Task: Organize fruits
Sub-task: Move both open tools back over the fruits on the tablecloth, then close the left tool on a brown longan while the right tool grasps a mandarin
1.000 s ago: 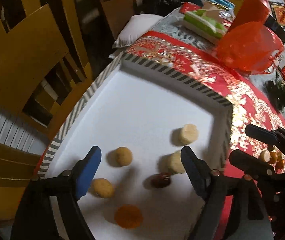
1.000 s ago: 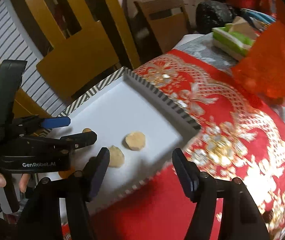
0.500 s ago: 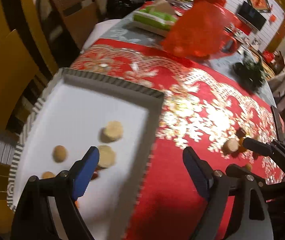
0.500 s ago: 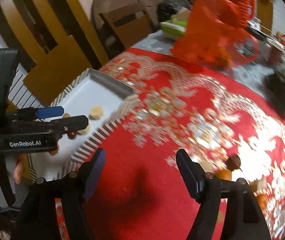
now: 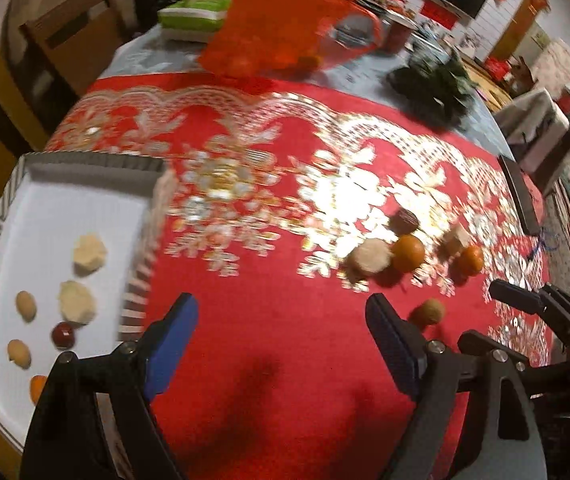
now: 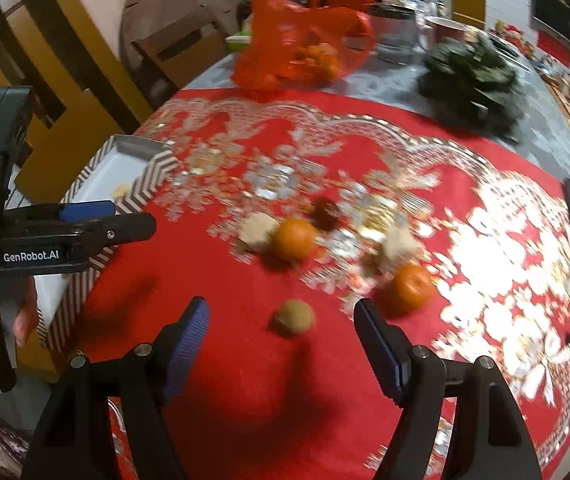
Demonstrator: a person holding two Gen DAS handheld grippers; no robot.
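Right claw [image 6: 281, 344] open, empty; brown fruit [image 6: 293, 317] just beyond, between its fingertips

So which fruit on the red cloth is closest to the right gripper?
The small brownish-green round fruit. It sits alone on the red cloth, just ahead of the open right gripper, while the two oranges and pale pieces lie farther back.
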